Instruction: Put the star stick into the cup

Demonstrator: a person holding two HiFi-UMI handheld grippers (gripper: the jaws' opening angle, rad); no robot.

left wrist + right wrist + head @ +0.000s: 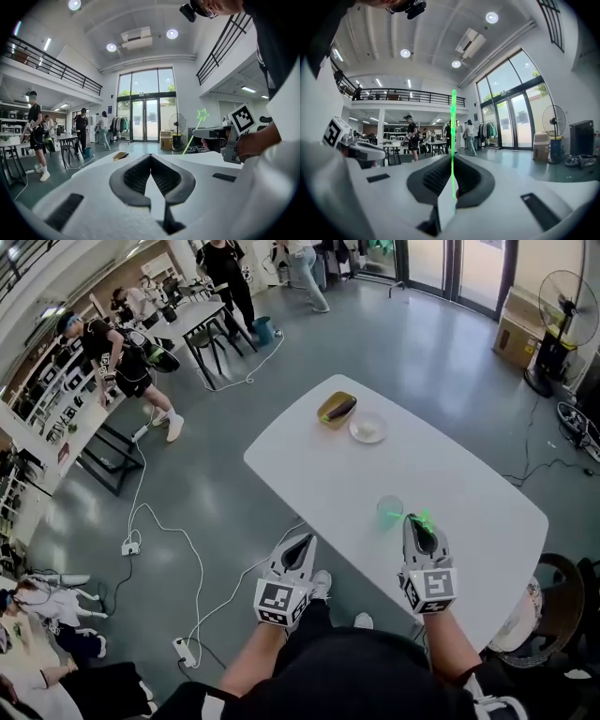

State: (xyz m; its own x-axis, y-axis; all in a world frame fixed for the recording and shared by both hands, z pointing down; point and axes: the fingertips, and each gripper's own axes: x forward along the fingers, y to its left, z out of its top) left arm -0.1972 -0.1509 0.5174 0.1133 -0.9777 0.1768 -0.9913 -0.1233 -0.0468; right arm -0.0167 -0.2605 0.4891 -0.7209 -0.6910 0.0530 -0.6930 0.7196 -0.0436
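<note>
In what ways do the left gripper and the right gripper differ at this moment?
The right gripper clamps the green star stick; the left gripper holds nothing. The right gripper is beside the cup; the left gripper is farther from it, near the table edge. Both have their fingers closed.

**Q:** What is the supporting surface?

**A:** A white table [441,474] with rounded corners. It stands on a grey floor [187,502].

**Q:** What lies directly on it?

**A:** Three items.
1. A clear, green-tinted cup [390,512] stands upright toward the near edge.
2. A small white plate [367,428] sits toward the far end.
3. A brown and yellow object [337,409] with a dark top lies just beside the plate, on its left. Its type cannot be determined.

The cup stands well apart from the other two.
</note>
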